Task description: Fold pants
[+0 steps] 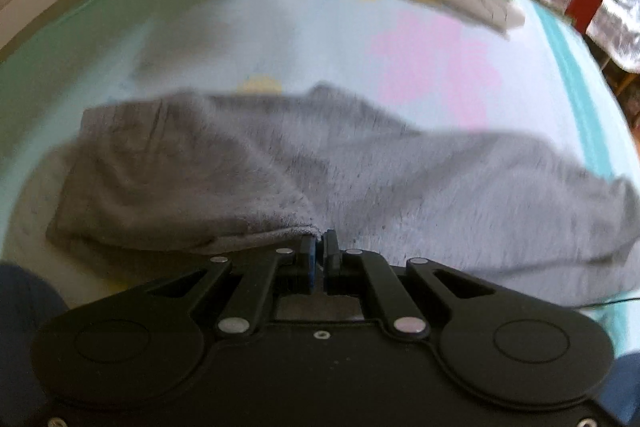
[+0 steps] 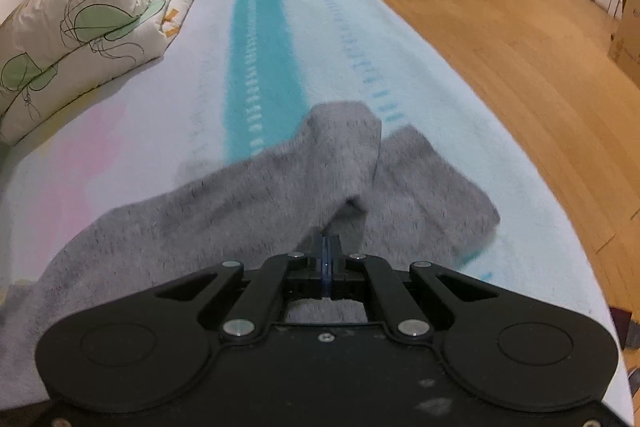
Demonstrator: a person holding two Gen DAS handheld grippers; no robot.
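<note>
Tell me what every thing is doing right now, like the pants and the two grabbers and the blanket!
Grey pants: spread across the bed, partly folded, pinched at the near edge.
Left gripper: shut on the pants' edge.
Right gripper: shut on the pants.
Quilt: folded up, lying at the bed's far side.
Bed sheet: lying flat.

The grey pants [image 1: 360, 179] smear with motion blur (left wrist view); their right end is cut off.

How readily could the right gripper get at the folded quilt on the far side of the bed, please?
Probably not readily. The right gripper is shut on the grey pants, so it is occupied. The quilt lies well beyond, though the blanket between them looks bare.
</note>
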